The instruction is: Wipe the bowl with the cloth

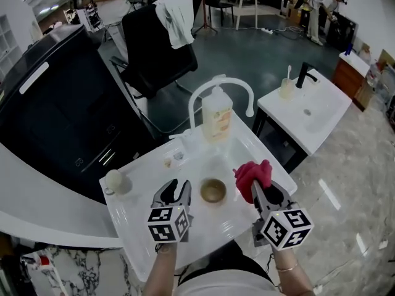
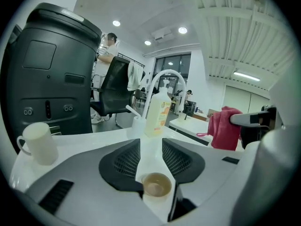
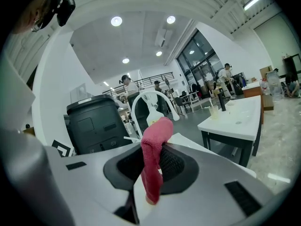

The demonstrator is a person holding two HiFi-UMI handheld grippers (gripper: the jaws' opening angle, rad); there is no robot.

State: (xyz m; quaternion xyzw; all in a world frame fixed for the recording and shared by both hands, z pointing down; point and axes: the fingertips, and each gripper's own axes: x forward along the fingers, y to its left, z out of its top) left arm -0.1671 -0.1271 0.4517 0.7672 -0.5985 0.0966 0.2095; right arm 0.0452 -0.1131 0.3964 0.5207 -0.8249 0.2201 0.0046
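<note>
The left gripper, jaws apart, sits just beside the bowl on the table, likely to steady it, while the right gripper clamps the cloth, ready for wiping.

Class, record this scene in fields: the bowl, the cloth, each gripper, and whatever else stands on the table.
Bowl: brownish, upright on the table, untouched
Cloth: red, bunched up
Left gripper: open, empty, left of the bowl
Right gripper: shut on the cloth, right of the bowl
Also on table: bottle, white mug
</note>
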